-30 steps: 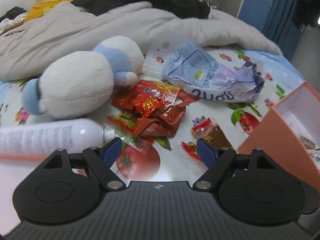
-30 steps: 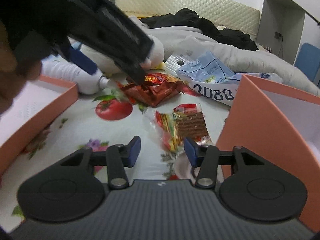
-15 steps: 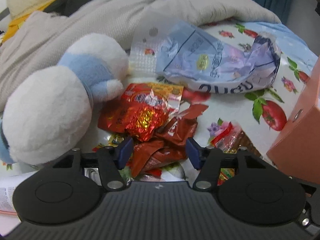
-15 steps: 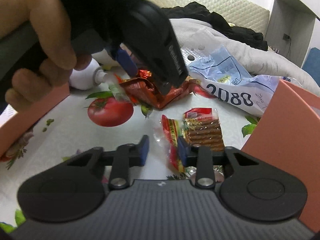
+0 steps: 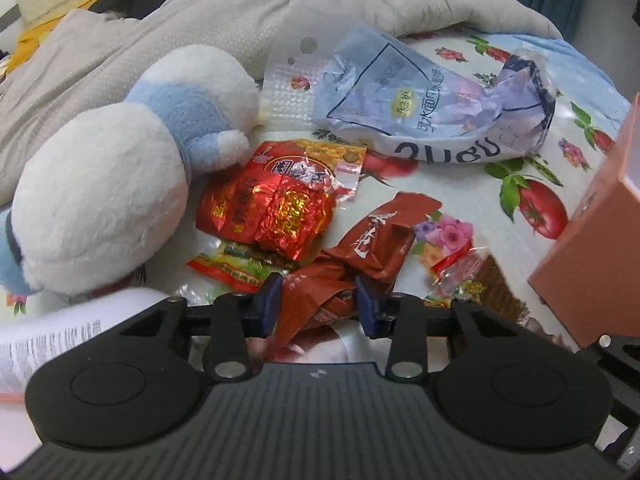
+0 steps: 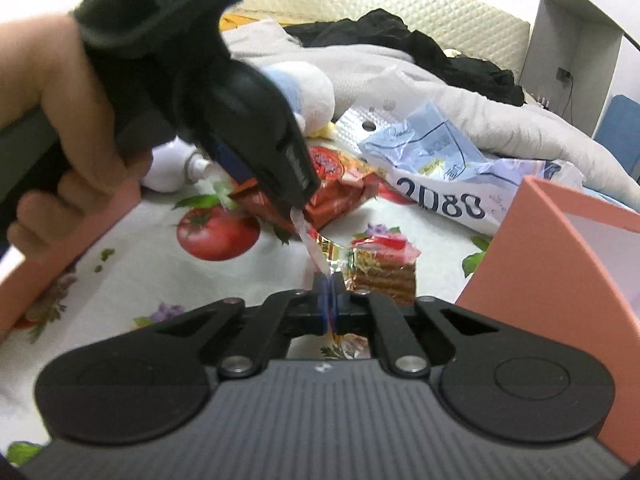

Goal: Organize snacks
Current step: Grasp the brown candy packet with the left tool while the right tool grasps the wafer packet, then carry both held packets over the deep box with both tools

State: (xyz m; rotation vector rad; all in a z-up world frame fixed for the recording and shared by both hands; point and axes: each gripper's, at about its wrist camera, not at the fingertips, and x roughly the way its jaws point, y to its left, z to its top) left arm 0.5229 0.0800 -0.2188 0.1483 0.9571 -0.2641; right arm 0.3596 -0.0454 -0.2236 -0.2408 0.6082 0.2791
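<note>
— Left wrist view first: what is the left gripper (image 5: 316,300) doing?

— Its blue fingers (image 5: 267,300) sit on either side of a dark brown snack packet (image 5: 360,256) that lies on the fruit-print bedsheet (image 5: 460,184). The jaws are partly drawn in around the packet's near end; whether they press it yet cannot be told.

— And the other snacks there?

— A crinkled red foil pack (image 5: 276,204) lies just behind the brown one, beside the white and blue plush toy (image 5: 120,184). A green and yellow wrapper (image 5: 232,264) pokes out under the red pack. A clear pack of brown wafers (image 5: 472,280) lies to the right, near the corner of the salmon-pink box (image 5: 592,256). Farther back rests a crumpled pale blue bag (image 5: 432,112).

— Right wrist view?

— The right gripper (image 6: 329,300) has its jaws pinched together on the clear sealed edge of the wafer pack (image 6: 384,272). That pack sits just ahead of the fingers, beside the pink box (image 6: 560,264). The left gripper (image 6: 280,196) — held in the person's hand (image 6: 68,120) — points down at the red snack pile (image 6: 332,196). A white bottle (image 6: 172,168) lies behind it.
</note>
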